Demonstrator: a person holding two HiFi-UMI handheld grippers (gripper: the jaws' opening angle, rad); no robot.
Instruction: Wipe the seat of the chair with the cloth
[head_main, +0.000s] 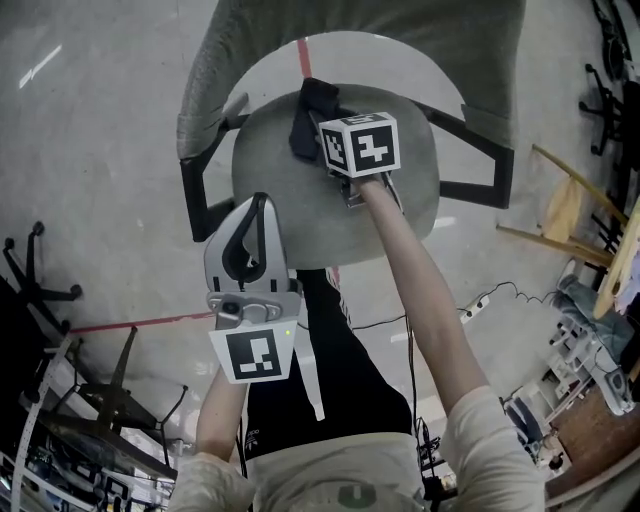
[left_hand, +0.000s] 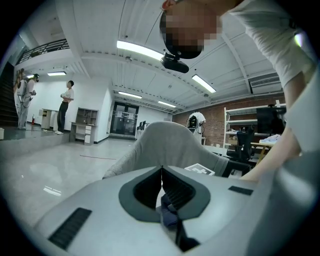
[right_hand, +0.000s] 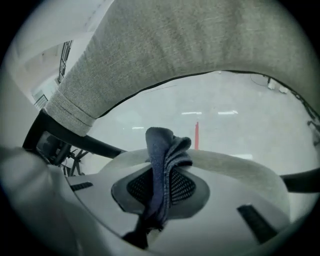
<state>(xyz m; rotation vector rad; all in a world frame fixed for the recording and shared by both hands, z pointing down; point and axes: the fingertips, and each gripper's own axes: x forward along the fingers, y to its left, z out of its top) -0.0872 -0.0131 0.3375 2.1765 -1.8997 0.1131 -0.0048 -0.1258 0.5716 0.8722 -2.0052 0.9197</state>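
Right gripper apparently covers part of the cloth.

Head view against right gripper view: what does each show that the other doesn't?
Head view only: the left gripper, jaws together, held by the front edge of the seat, away from the cloth. Right gripper view only: the right gripper with its jaws clamped on the cloth, which bunches up past them. Both: the cloth, the grey seat, the backrest and the red floor line.
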